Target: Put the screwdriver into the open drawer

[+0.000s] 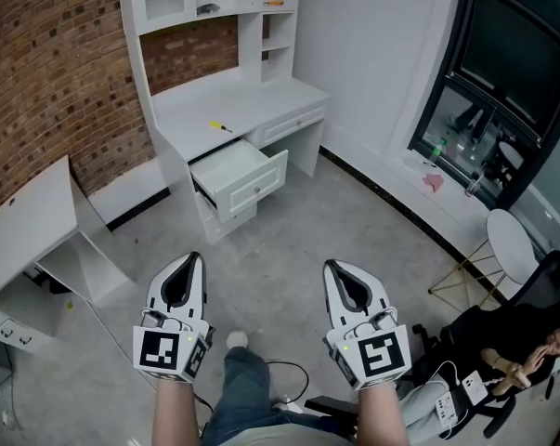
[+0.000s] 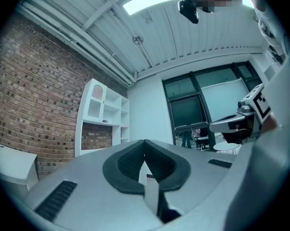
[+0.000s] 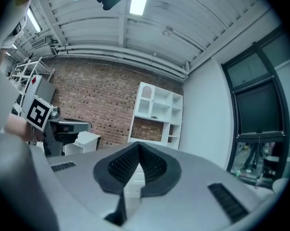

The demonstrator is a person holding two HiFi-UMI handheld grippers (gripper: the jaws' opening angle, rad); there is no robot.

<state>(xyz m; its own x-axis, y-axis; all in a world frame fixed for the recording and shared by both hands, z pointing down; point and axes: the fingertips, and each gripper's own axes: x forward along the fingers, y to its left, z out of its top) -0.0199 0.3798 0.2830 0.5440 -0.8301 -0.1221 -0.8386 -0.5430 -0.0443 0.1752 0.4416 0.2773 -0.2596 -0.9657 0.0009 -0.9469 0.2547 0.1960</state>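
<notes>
- Two grippers low in the head view, left gripper [image 1: 188,257] and right gripper [image 1: 334,266], over the grey floor [image 1: 289,235] and well apart from the white desk [image 1: 261,100].
- Jaws of both pressed together, tip against tip, with nothing between them in either gripper view.
- Both pointed roughly level toward the desk and the hutch [image 1: 196,21] above it, side by side with a clear gap between.
- Yellow-handled screwdriver [image 1: 221,126] flat on the desk top, near the front edge, just behind and above the drawer [image 1: 256,184].
- Drawer pulled well out, seemingly empty, front panel toward the camera.
- Long axis of the screwdriver diagonal across the desk top: yellow handle toward the far left, darker shaft toward the near right, though hard to read at that size.
- Judged to be the approach step: nothing grasped, nothing in the drawer, the whole task ahead.
- Next move likely calls for closing in on the desk, parting one pair of jaws and coming down across the handle, square to that diagonal, for a pinch on its sides rather than along its length.
- After that, a short carry forward and down past the desk edge into the drawer, then release.
</notes>
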